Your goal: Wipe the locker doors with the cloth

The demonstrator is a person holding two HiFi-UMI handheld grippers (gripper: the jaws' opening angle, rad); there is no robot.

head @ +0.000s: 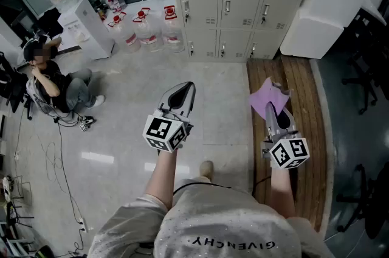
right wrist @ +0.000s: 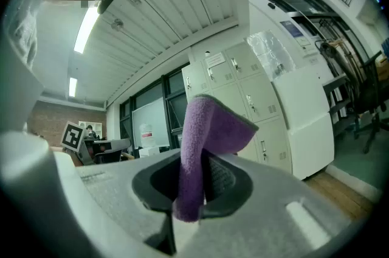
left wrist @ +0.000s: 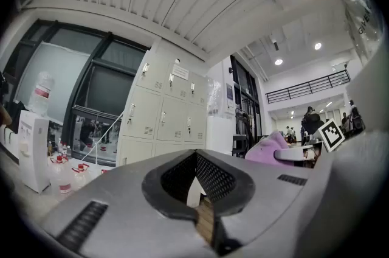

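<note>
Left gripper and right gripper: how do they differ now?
The left gripper is shut and empty; the right gripper is shut on a purple fleece cloth. The left one hangs over pale floor tiles, the right one over brown wooden boards. Both point toward beige metal lockers.

Likely an office storage corner, beige metal lockers [head: 231, 4], spare water jugs [head: 149, 31], white water dispenser [head: 84, 27], tiled floor [head: 121, 129]

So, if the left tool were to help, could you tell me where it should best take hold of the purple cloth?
Probably the free upper fold of the purple cloth, which stands above the right tool that clamps its lower edge. The left tool, now closed and empty, would open and come in from the left, pinching the fold's flat faces.
</note>
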